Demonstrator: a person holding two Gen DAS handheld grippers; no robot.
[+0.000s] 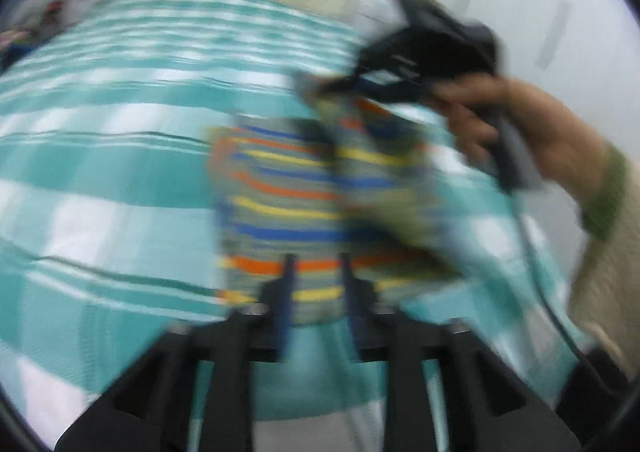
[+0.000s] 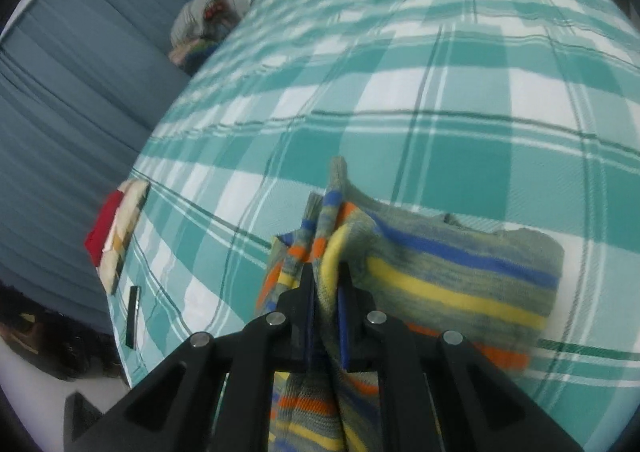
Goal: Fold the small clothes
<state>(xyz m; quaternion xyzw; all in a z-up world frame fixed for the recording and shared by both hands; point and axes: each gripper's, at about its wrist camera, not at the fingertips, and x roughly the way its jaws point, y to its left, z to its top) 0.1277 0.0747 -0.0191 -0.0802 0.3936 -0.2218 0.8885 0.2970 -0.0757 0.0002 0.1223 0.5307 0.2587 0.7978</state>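
Jaws of right gripper (image 2: pixel 325 284) clamping bunched fold of striped garment (image 2: pixel 440 284), lifting it off bed (image 2: pixel 400 92); rest of garment lying on plaid cover near bed's near edge. Jaws of left gripper (image 1: pixel 316 272) standing parted over garment's near hem, gripping nothing; view blurred. Folded stack (image 2: pixel 120 228) and dark bar (image 2: pixel 133 316) sitting at bed's left edge.
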